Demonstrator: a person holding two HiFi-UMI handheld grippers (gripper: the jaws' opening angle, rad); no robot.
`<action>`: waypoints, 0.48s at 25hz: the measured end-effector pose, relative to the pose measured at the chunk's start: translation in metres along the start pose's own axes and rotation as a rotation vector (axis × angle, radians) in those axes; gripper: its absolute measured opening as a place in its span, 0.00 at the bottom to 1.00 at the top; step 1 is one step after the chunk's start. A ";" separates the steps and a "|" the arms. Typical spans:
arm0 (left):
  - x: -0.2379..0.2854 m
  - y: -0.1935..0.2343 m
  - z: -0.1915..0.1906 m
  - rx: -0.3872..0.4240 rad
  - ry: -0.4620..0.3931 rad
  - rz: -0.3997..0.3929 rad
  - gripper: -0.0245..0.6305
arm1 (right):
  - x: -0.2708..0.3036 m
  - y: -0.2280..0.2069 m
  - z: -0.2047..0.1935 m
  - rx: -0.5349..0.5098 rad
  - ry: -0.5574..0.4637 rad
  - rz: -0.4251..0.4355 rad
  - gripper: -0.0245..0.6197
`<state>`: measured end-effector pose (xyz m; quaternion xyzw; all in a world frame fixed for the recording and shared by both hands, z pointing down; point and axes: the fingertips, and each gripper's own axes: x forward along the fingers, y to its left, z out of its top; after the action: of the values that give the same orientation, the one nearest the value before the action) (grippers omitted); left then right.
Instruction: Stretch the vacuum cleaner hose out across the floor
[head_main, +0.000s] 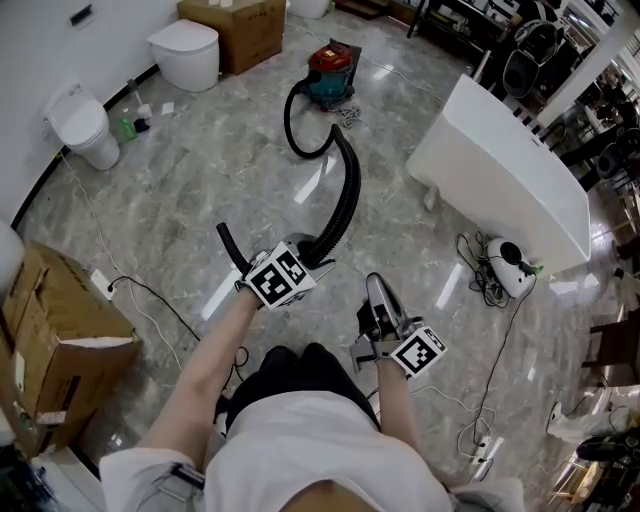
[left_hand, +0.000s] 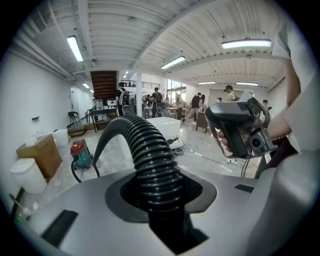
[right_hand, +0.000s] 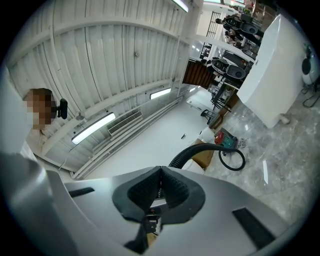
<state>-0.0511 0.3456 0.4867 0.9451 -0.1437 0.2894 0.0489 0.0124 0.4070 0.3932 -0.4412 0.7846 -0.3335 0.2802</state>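
Note:
A red and teal vacuum cleaner (head_main: 331, 70) stands at the far side of the marble floor, and shows small in the left gripper view (left_hand: 80, 153) and the right gripper view (right_hand: 228, 139). Its black ribbed hose (head_main: 347, 195) loops off the canister and rises to my left gripper (head_main: 305, 252), which is shut on it near the free end. That end pokes out to the left. In the left gripper view the hose (left_hand: 150, 160) fills the gap between the jaws of the left gripper (left_hand: 160, 192). My right gripper (head_main: 378, 292) hangs beside it, pads pressed together on nothing (right_hand: 160, 186).
A white bathtub (head_main: 500, 160) lies to the right with a white device (head_main: 510, 265) and tangled cables beside it. Two toilets (head_main: 82, 126) (head_main: 186, 54) and cardboard boxes (head_main: 60, 345) (head_main: 236, 28) line the left and far sides. A thin cord (head_main: 150, 300) trails across the floor.

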 end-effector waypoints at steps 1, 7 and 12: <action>0.001 -0.002 -0.003 0.034 0.019 0.001 0.25 | -0.001 0.000 0.000 -0.001 -0.002 -0.001 0.06; 0.001 -0.012 -0.012 0.172 0.118 -0.018 0.25 | -0.001 0.002 0.003 -0.003 -0.013 -0.006 0.06; -0.001 -0.013 -0.016 0.256 0.168 -0.012 0.25 | 0.000 -0.006 -0.002 -0.009 0.004 -0.042 0.06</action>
<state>-0.0562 0.3615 0.4989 0.9169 -0.0956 0.3830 -0.0585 0.0144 0.4054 0.3993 -0.4583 0.7773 -0.3366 0.2694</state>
